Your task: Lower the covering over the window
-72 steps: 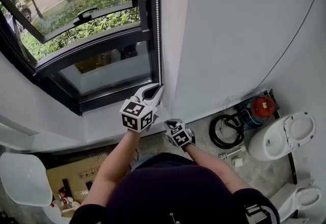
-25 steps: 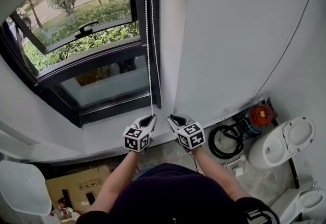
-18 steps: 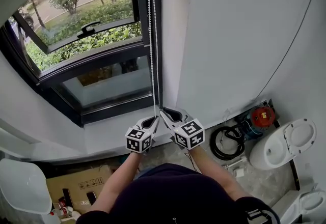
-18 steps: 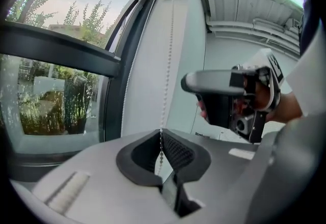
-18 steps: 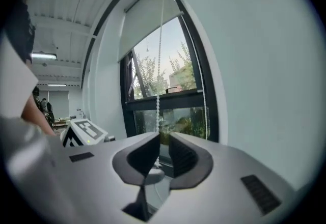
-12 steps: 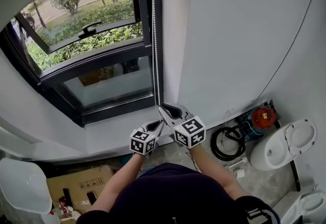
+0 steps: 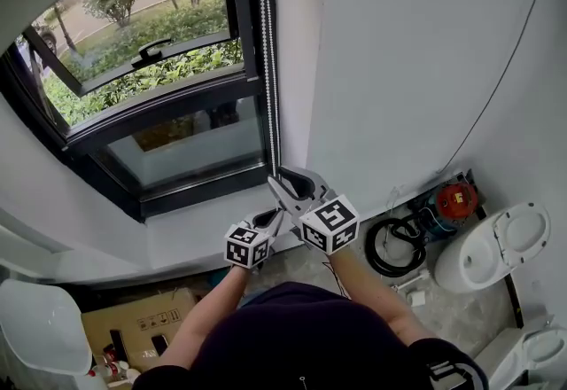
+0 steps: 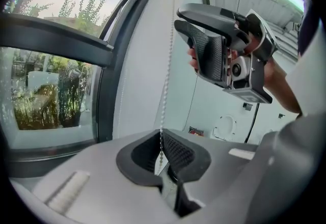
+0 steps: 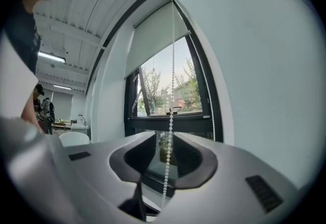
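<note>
My left gripper [image 8: 162, 157], low at centre of the head view, has its jaws pinched shut on the white bead chain [image 8: 168, 75], which runs straight up from them. My right gripper [image 9: 165, 159], just above and right of it, stands with jaws apart, the same chain hanging between them ungripped. Beyond, the roller blind [image 9: 155, 34] covers only the top of the black-framed window [image 7: 133, 78], at upper left; a white wall [image 7: 416, 51] fills the right.

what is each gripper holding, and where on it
Left gripper pinches the bead chain low down; right gripper is open, holding nothing, the chain between its jaws.
</note>
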Motion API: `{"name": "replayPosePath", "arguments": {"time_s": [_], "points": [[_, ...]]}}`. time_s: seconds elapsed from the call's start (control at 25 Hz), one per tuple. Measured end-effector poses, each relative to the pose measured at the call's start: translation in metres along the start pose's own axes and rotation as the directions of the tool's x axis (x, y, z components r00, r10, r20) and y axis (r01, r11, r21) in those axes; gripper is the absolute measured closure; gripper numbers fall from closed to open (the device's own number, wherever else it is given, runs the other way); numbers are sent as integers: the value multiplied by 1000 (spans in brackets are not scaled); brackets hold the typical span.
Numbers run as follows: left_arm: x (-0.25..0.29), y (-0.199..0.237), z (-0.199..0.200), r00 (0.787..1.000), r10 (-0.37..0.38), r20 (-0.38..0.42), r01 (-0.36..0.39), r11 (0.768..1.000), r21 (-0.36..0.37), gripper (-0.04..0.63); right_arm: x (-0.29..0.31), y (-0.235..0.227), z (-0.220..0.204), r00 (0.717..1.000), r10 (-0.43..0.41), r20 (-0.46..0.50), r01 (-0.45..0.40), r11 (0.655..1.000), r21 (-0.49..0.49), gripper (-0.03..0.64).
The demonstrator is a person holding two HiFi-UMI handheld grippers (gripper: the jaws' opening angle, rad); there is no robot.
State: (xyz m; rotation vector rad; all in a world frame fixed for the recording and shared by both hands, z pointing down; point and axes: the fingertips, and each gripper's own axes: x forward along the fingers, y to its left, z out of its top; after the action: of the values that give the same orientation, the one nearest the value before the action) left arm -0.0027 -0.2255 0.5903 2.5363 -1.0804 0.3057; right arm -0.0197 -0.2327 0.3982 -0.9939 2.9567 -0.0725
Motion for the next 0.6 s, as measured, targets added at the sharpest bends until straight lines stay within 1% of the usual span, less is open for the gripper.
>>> {"name": "replayPosePath", "arguments": {"time_s": [0.04, 0.08, 0.2, 0.28, 0.32, 0.48, 0.6], "points": [[0, -1, 0, 1000, -2, 0, 2, 1000, -1, 574, 1, -1, 1, 1000, -4, -3, 4, 1000, -4, 530], [1, -2, -1, 1000, -3, -1, 3, 1000, -2, 574, 2, -2, 1, 1000, -4, -6, 4, 1000, -4, 520], [1, -4, -1, 1000, -4, 3, 4, 1000, -2, 574, 7, -2, 7, 1000, -5, -8, 4, 1000, -16, 522], [1, -6, -1, 1000, -7, 3, 7, 1000, 1, 574, 11, -4, 13, 1000, -20, -3, 20, 999, -37, 522], [0, -6, -1, 1000, -8, 3, 8, 1000, 2, 574, 12, -5, 16, 1000, -28, -1, 28, 999, -45, 527], [0, -5, -1, 1000, -4, 6, 4, 1000, -16, 574, 12, -6, 19, 999, -47, -8, 47, 997, -55, 594], [-1, -5, 0, 1000, -7, 2, 7, 999, -35, 574, 10, -6, 18, 999, -38, 7, 38, 999, -27, 603]]}}
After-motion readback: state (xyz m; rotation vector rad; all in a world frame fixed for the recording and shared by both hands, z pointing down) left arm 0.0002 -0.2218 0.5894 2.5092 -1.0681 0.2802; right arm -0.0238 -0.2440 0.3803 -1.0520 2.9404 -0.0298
